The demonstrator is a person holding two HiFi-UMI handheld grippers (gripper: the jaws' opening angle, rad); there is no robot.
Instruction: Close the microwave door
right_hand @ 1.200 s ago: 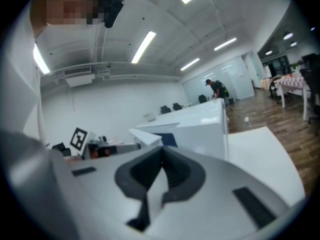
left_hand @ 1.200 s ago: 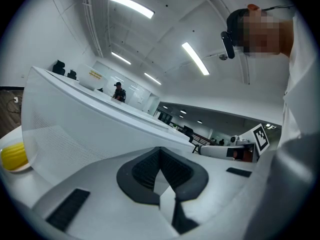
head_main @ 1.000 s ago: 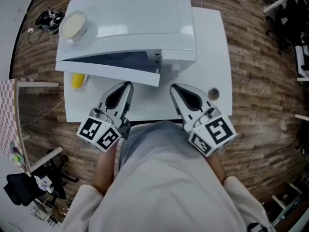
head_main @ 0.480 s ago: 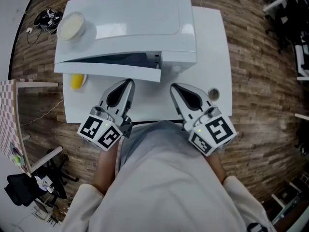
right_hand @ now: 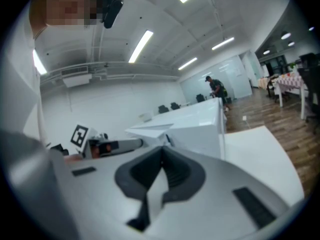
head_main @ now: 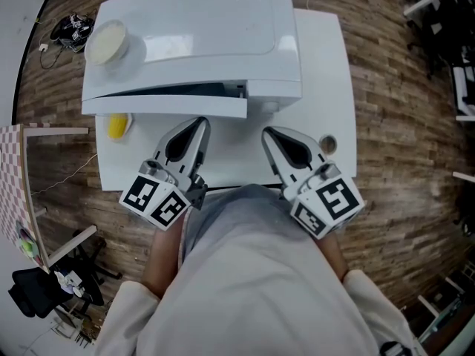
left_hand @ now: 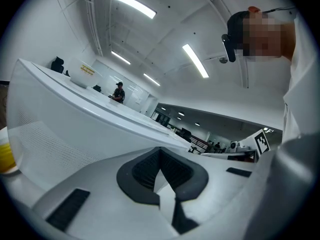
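Note:
A white microwave [head_main: 215, 28] stands on a white table [head_main: 326, 65]. Its door [head_main: 163, 107] is hinged at the left and sits almost flush, with only a thin dark gap behind it. My left gripper [head_main: 199, 124] is shut with its tip at the door's front face; in the left gripper view the door [left_hand: 75, 134] fills the left side just beyond the closed jaws of the left gripper [left_hand: 161, 151]. My right gripper [head_main: 267, 133] is also shut, empty, and hangs over the table in front of the microwave's right part [right_hand: 200, 129].
A pale round bowl [head_main: 106, 41] rests on top of the microwave at its left. A yellow object [head_main: 119, 124] lies on the table below the door's left end. A small round item [head_main: 327, 144] sits near the table's right edge. The floor around is wood.
The door has swung in toward the microwave and the gap has narrowed. My left gripper has moved forward with it. The right gripper has stayed put.

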